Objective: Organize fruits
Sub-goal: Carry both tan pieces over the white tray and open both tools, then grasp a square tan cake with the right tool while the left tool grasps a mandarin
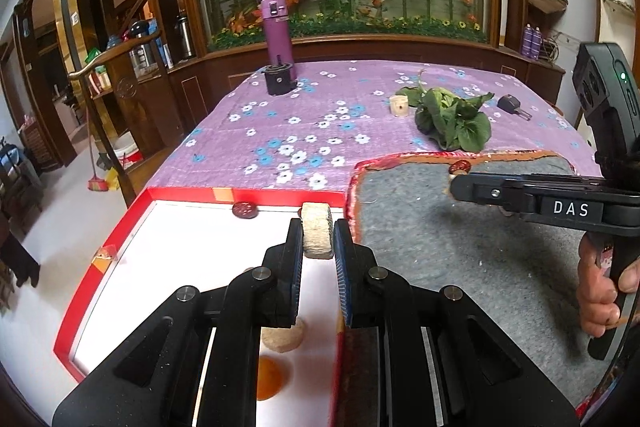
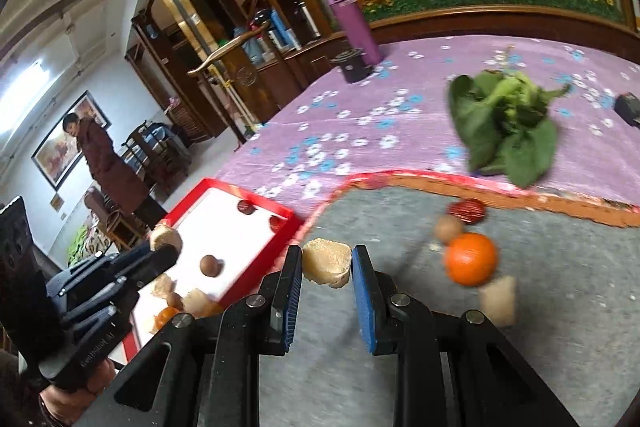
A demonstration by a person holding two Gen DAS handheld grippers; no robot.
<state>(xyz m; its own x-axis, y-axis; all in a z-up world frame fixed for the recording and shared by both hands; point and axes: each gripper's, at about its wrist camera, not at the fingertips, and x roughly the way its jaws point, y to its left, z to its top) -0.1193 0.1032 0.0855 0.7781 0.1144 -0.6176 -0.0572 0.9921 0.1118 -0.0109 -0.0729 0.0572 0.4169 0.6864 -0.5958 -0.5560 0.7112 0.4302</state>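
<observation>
My left gripper (image 1: 317, 227) is shut on a beige fruit chunk (image 1: 317, 235) above the white, red-rimmed tray (image 1: 192, 195). Inside that tray lie a dark red date (image 1: 244, 209), a round beige piece (image 1: 282, 337) and an orange piece (image 1: 270, 377). My right gripper (image 2: 326, 255) is shut on another beige chunk (image 2: 326, 263) over the grey mat (image 2: 560, 287), close to the tray's rim (image 2: 295, 227). On the mat rest an orange (image 2: 471, 259), a red date (image 2: 466, 211), a brown nut (image 2: 448, 229) and a beige chunk (image 2: 498, 301). The right wrist view is motion-blurred.
Leafy greens (image 1: 452, 119) lie on the floral purple cloth beyond the mat, beside a small beige cup (image 1: 398, 105) and a black key (image 1: 510, 104). A purple flask (image 1: 277, 27) and a black holder (image 1: 279, 79) stand at the far end. A person (image 2: 104, 163) stands beyond the table's left edge.
</observation>
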